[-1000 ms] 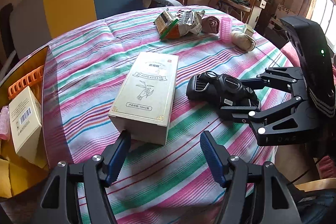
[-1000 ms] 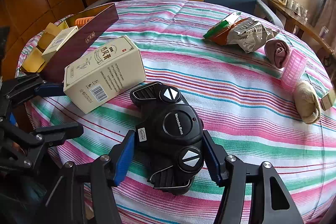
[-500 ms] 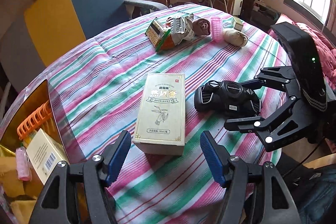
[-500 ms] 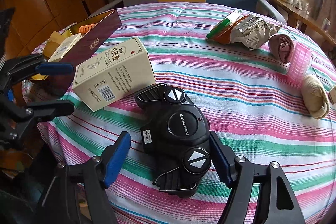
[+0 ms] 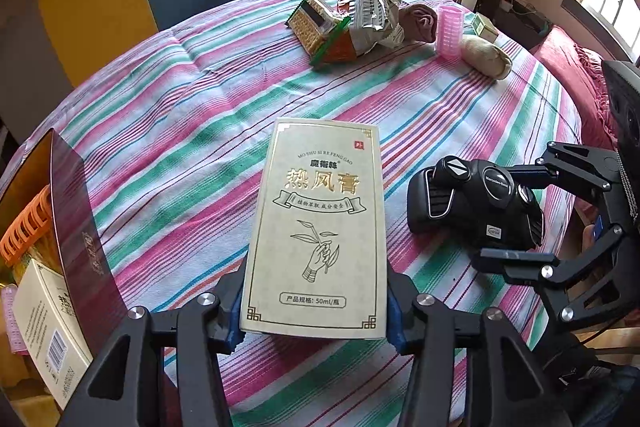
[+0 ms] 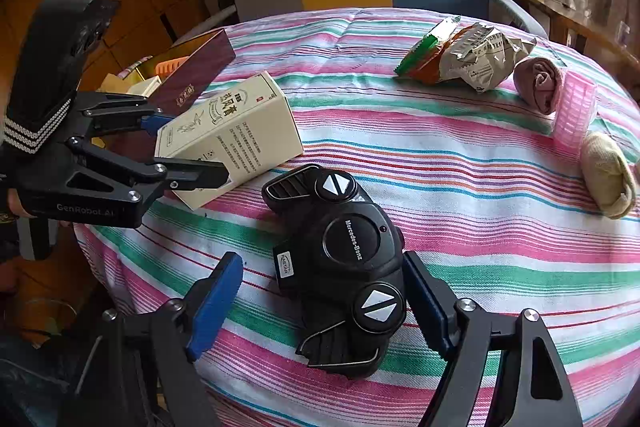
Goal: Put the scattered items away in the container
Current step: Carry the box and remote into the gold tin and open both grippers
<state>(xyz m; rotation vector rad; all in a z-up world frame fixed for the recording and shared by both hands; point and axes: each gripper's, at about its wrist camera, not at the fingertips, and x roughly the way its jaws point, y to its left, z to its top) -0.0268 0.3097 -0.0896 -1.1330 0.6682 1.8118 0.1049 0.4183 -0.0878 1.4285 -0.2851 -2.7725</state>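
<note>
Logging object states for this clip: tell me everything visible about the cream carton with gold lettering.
The cream carton is a tall rectangular cardboard box with a gold border, gold Chinese characters, a line drawing of a hand holding a sprig and a small red seal; one side carries fine print and a barcode. It looks intact and closed. It lies on its back on the striped tablecloth, beside the dark red container and apart from the black remote. The left gripper, whose jaws have just been closing, clamps its near end.

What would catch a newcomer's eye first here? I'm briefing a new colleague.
The cream box at the table's near edge, clamped in the left gripper, whose jaws just closed. Beside it, the black toy remote sits between the right gripper's open jaws.
</note>
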